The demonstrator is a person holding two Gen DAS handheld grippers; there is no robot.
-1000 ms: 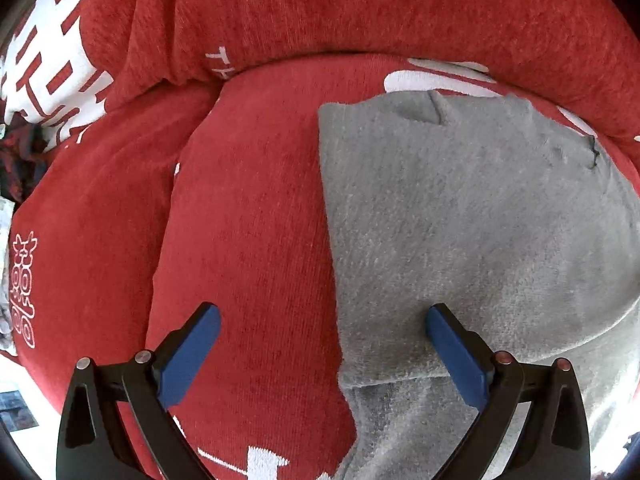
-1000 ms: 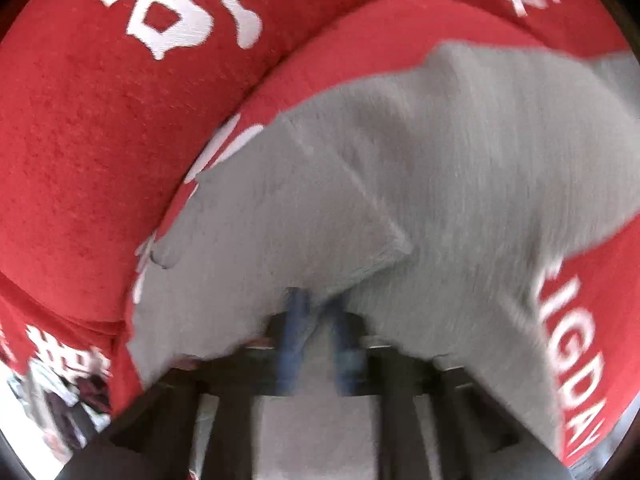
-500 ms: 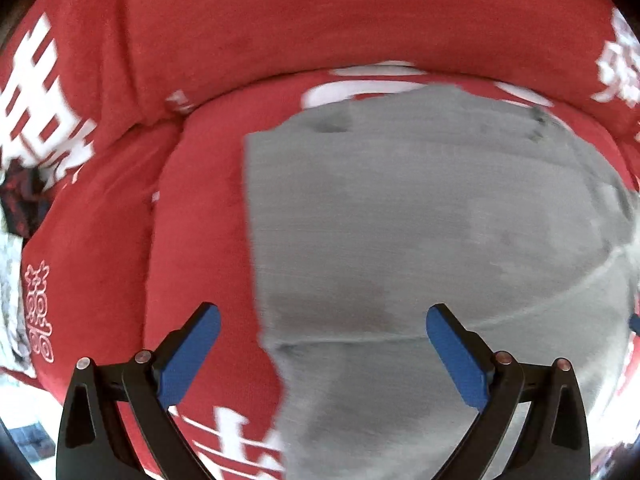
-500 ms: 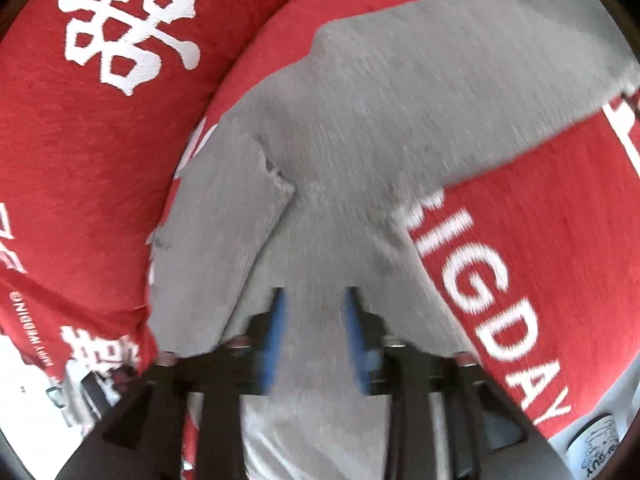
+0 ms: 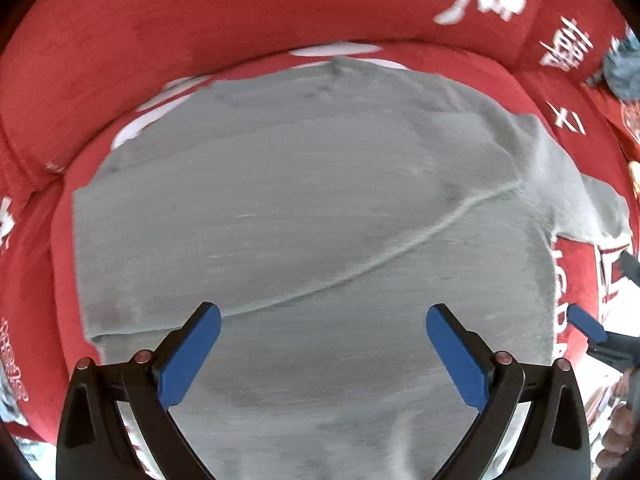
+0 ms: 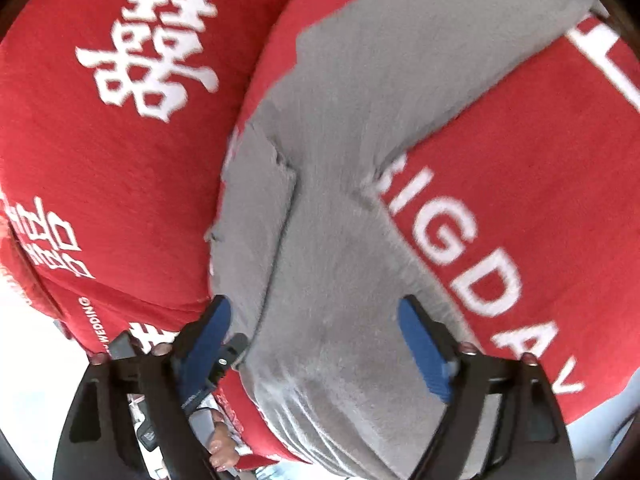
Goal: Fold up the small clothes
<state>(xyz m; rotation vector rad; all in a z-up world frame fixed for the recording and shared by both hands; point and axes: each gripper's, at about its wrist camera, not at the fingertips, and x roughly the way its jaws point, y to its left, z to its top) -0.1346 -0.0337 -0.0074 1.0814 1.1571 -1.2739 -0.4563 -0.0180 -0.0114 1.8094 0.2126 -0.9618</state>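
A grey knitted garment (image 5: 300, 200) lies spread on a red seat cushion (image 6: 540, 200), with a folded flap (image 6: 252, 208) along its left edge in the right wrist view. My left gripper (image 5: 322, 316) hangs open straight above the garment's middle, with nothing between its blue pads (image 5: 188, 360). My right gripper (image 6: 315, 308) is over the garment's near part. Its jaws are opening, and the grey cloth lies under them without the pads (image 6: 424, 348) pressing on it. One blue finger of the right gripper (image 5: 582, 322) shows at the right edge of the left wrist view.
The red sofa back (image 5: 200, 20) with white characters (image 6: 148, 52) rises behind the cushion. White "BIG DAY" lettering (image 6: 460, 248) runs beside the garment. A dark bluish item (image 5: 624, 76) lies far right. A person's hand (image 6: 220, 444) shows low, beside the seat edge.
My right gripper's jaws went from shut on the grey cloth to wide apart, letting it go. My left gripper slid across from the red cushion to above the garment's middle.
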